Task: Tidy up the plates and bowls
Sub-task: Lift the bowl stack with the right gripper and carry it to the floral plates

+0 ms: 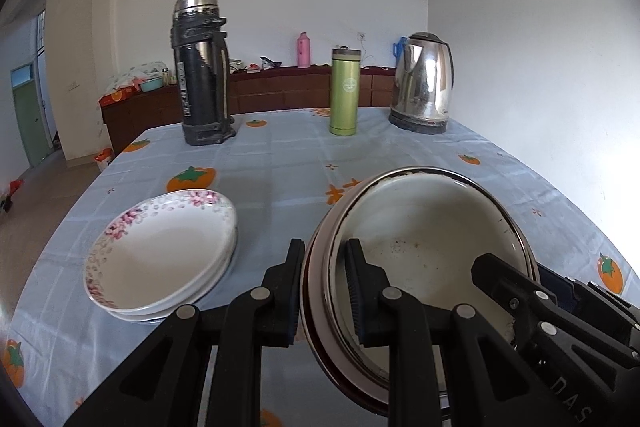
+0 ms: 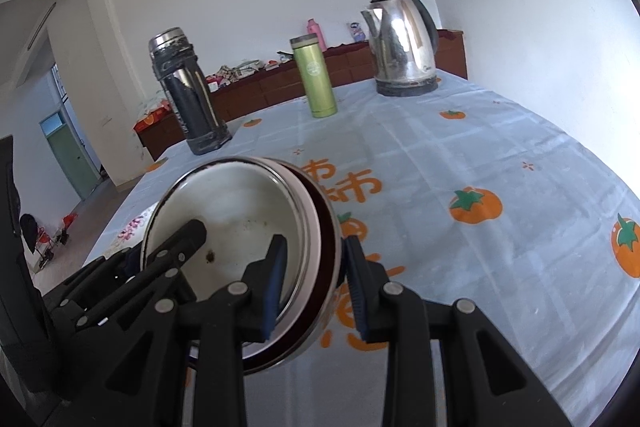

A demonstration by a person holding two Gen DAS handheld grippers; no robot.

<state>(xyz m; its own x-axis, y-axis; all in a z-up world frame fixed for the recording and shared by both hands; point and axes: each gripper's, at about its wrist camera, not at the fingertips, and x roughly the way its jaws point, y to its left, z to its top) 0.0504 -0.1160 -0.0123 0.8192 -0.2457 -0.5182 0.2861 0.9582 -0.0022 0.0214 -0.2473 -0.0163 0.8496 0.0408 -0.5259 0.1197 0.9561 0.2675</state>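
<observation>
Setting: a home dining room. Table with persimmon-print cloth; thermos flask, green bottle and electric kettle along its far edge; cluttered wooden sideboard behind.

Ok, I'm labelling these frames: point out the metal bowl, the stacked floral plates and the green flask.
metal bowl (image 1: 432, 235), left wrist view, bare inner bottom.
floral plates (image 1: 160, 259), left wrist view, top plate's white centre.
green flask (image 2: 318, 83), right wrist view, mid-body.
</observation>
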